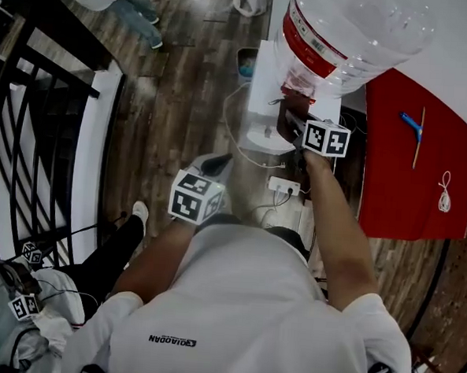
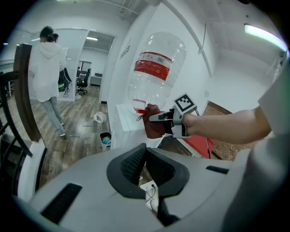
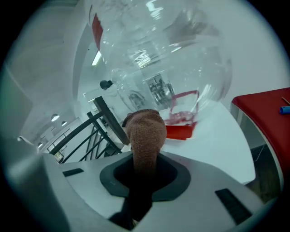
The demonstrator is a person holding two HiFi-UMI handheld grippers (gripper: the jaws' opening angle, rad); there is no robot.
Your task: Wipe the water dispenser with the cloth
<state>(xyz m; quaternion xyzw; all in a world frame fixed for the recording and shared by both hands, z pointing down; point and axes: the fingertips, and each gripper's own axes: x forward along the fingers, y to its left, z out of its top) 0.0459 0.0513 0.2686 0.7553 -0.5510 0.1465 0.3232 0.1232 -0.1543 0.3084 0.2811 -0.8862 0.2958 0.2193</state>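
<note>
The white water dispenser (image 1: 270,81) carries an upturned clear bottle (image 1: 345,31) with a red label. My right gripper (image 1: 300,131) is shut on a brown cloth (image 1: 291,114) held against the dispenser's top beside the bottle's neck. The right gripper view has the cloth (image 3: 146,131) sticking up from the right gripper (image 3: 144,163), close to the red collar (image 3: 181,129) under the bottle (image 3: 158,59). My left gripper (image 1: 195,195) hangs lower, away from the dispenser. Seen in its own view, the left gripper (image 2: 145,152) is shut on nothing, pointing toward the dispenser (image 2: 124,124) and the cloth (image 2: 152,128).
A red table (image 1: 408,169) with a blue pen (image 1: 412,124) stands right of the dispenser. A power strip (image 1: 284,186) with cables lies on the wooden floor below. A black railing (image 1: 33,114) runs at the left. A small bin (image 2: 105,138) and a person in white (image 2: 45,77) are beyond.
</note>
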